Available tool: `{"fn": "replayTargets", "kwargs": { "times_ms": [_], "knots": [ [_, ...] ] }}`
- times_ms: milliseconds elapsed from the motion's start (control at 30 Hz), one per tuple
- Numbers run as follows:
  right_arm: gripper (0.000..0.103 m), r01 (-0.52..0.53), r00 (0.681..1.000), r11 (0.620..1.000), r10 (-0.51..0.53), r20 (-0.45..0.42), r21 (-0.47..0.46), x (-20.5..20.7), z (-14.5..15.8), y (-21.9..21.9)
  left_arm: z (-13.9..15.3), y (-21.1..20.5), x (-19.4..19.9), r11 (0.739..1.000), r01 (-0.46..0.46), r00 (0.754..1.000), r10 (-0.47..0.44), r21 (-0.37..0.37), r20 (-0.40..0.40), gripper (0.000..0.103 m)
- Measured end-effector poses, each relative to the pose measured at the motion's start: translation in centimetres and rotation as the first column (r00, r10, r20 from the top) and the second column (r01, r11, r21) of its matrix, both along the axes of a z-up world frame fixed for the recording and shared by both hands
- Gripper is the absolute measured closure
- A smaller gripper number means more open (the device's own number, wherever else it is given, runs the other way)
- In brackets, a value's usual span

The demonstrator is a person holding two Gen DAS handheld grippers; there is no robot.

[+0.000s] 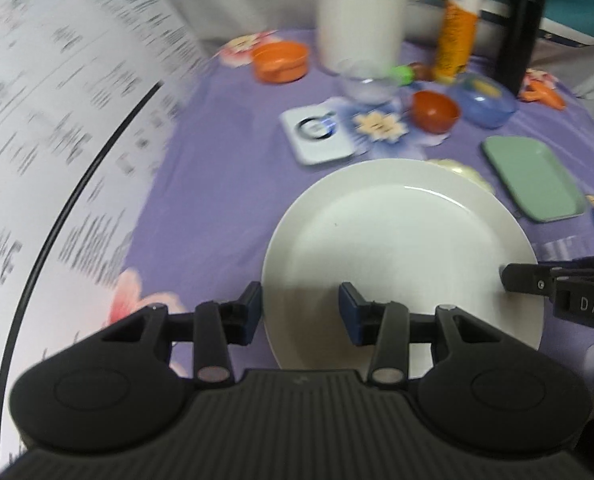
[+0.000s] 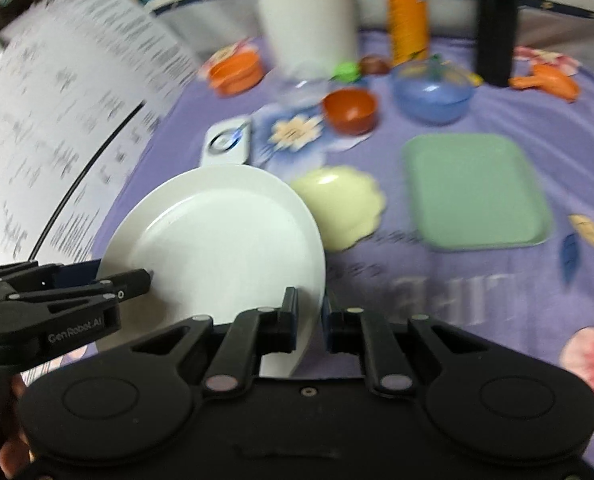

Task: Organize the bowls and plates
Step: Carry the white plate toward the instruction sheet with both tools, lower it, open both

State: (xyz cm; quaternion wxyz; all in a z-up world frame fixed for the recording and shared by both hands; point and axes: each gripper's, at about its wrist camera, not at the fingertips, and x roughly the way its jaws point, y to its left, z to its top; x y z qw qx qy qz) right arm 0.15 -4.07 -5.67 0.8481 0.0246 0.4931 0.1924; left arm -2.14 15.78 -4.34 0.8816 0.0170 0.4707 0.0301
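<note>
Both grippers meet the white plate [image 2: 217, 240]: right gripper [image 2: 309, 320] pinches its rim, left gripper [image 1: 301, 312] gapes wide beside it, cream scalloped dish [image 2: 341, 204] just beyond.

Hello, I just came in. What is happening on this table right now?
A person with a gripper in each hand is handling a white plate on a purple flowered tablecloth. The right gripper is closed on the plate's near rim. The left gripper is open, with the plate's rim between its fingers. Beside the plate lie a pale yellow scalloped dish and a green rectangular tray. Behind them sit an orange-brown bowl, a blue bowl and an orange container.
</note>
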Motion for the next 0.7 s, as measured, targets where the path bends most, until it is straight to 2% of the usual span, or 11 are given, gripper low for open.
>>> {"fn": "replayTargets", "kwargs": {
  "times_ms": [300, 567, 667, 700],
  "knots": [
    [0.090, -0.105, 0.994, 0.991, 0.102, -0.035, -0.088, -2.0, -1.8, 5.2, -2.6, 3.7, -1.9, 0.998, -0.061, 0.998, 0.060, -0.029, -0.019, 0.062],
    [0.090, -0.125, 0.992, 0.981, 0.120, -0.041, -0.148, -1.3, -3.9, 6.7, -4.6, 3.9, -1.4, 0.997, -0.077, 0.997, 0.077, -0.029, -0.018, 0.062],
    [0.089, -0.131, 0.991, 0.980, 0.126, -0.038, -0.153, -1.3, -4.0, 6.7, -4.7, 3.7, -1.3, 0.997, -0.069, 0.998, 0.069, -0.023, -0.007, 0.058],
    [0.084, -0.136, 0.991, 0.979, 0.132, -0.035, -0.152, -1.3, -4.0, 6.7, -4.7, 3.7, -1.3, 0.997, -0.068, 0.998, 0.068, -0.026, -0.005, 0.052]
  ]
}}
